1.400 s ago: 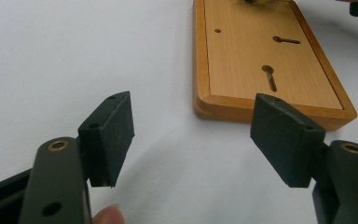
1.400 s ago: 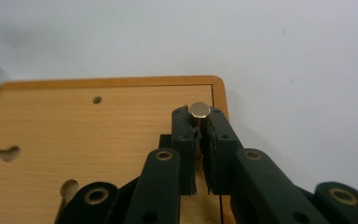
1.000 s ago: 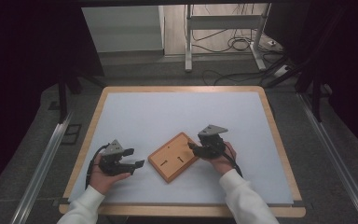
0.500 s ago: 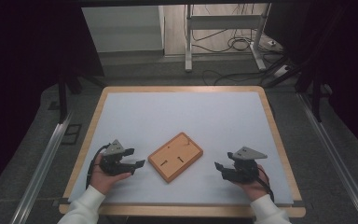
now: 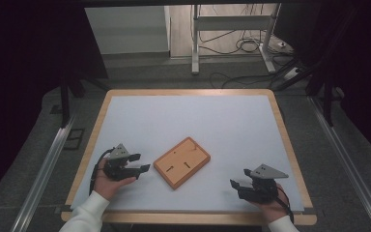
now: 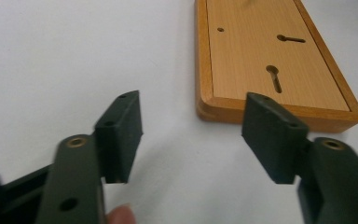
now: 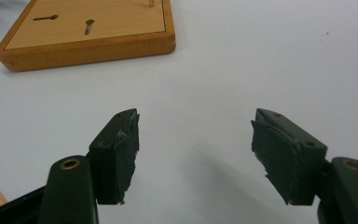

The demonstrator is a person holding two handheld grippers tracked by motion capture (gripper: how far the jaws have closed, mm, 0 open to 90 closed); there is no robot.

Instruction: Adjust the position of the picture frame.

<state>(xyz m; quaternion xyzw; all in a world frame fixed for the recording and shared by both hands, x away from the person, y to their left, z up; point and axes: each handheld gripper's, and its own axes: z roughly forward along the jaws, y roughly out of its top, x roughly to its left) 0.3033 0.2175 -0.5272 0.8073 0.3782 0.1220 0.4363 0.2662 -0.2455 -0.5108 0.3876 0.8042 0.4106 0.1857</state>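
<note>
Flat rectangular wooden board (image 5: pixel 182 162) on white table (image 5: pixel 193 121); left gripper (image 5: pixel 143 163) closing, right gripper (image 5: pixel 236 183) opening, both apparently empty, jaws apart.

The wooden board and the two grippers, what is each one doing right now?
wooden board: lying flat on the white table, slotted side up, turned at a slant, touched by nothing.
left gripper: open, nothing between its jaws, which have just been closing a little, pointing at the board's near corner.
right gripper: open and empty, jaws have just been opening, resting apart from the board near the table's front edge.
</note>
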